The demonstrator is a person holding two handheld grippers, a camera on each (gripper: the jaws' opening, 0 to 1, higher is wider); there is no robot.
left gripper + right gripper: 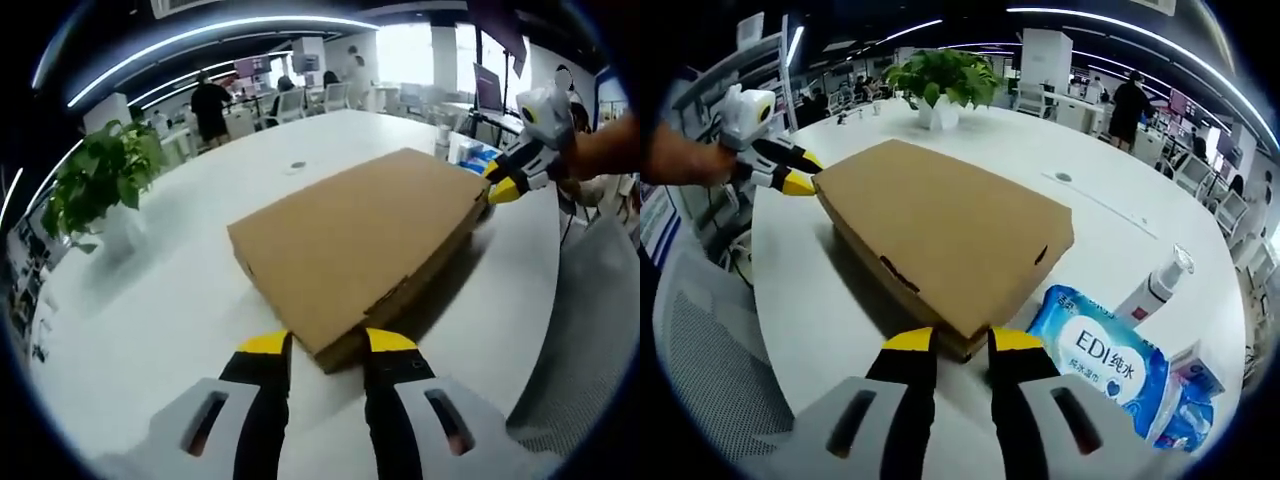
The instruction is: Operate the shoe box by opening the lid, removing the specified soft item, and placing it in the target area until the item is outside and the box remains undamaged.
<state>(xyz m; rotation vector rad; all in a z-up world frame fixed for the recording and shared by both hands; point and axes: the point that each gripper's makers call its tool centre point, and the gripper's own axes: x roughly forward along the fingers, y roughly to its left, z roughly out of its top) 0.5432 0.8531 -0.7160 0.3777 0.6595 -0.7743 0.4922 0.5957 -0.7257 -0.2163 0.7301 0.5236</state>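
Jaws of both grippers stand apart, each pair straddling a corner of the box lid at opposite ends. Left gripper (328, 345) has its yellow tips either side of the near corner of the box (360, 240); right gripper (950, 342) does the same at the far end, and whether the tips touch the cardboard I cannot tell. The box lies flat and shut on the white desk (180, 290), roughly in its middle.

It looks like thin corrugated card: light, fairly stiff across the top, but easily creased or torn at the corners and at the tab slots along the side wall. Lifting by the lid's lower edge, evenly from both ends, seems safest; a hard pinch on one corner could buckle it.

Beside the right gripper lie a wipes pack (1102, 368) and a pump bottle (1155, 285), close to the box corner. Beyond, the desk runs broad and open to a plant (942, 78), giving room to set the soft item down.
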